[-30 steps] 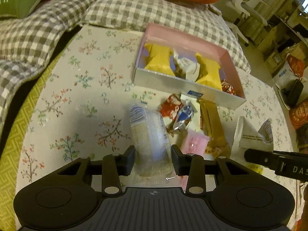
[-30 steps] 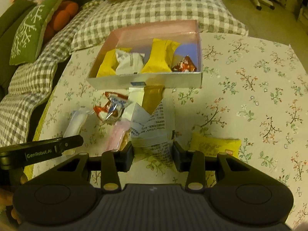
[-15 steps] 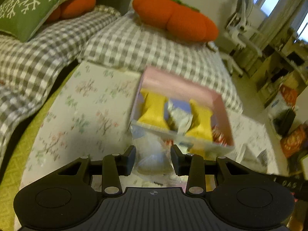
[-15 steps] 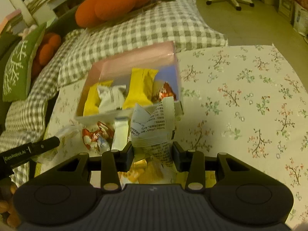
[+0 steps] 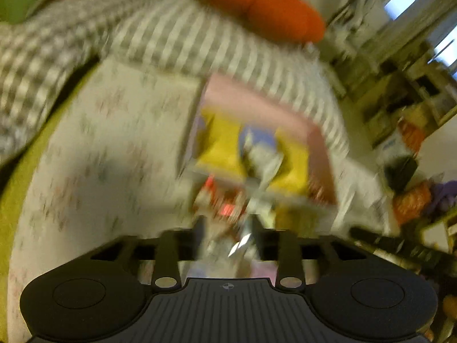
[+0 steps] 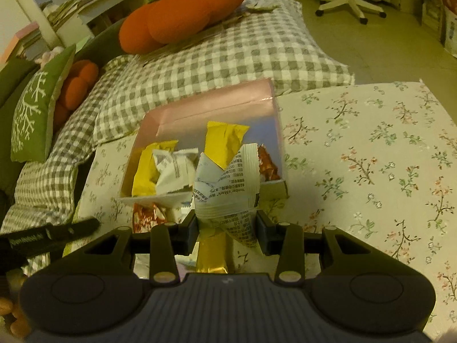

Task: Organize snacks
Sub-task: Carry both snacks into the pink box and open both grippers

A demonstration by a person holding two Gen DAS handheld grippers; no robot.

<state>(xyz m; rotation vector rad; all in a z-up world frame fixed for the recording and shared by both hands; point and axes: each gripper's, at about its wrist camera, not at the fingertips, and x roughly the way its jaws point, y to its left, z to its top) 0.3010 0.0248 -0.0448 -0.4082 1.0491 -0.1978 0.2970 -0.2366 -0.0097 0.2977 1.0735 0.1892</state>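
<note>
Between the left gripper's (image 5: 228,230) opening jaws a clear packet (image 5: 225,245) is seen, badly blurred; whether the pads press on it cannot be told. Beyond it, the pink box (image 5: 257,105) is glimpsed on the floral cloth (image 5: 114,143). Over on the right wrist view, a white packet (image 6: 225,188) is clamped upright in the right gripper (image 6: 227,227), just before the box's (image 6: 211,105) near wall, where yellow packets (image 6: 225,143) are seen lying.

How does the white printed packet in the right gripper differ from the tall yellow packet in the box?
The white printed packet is clamped between the right gripper fingers, above the table; the yellow packet lies inside the pink box. White carries dense text; yellow looks plain. Both are sealed snack wrappers.
</note>
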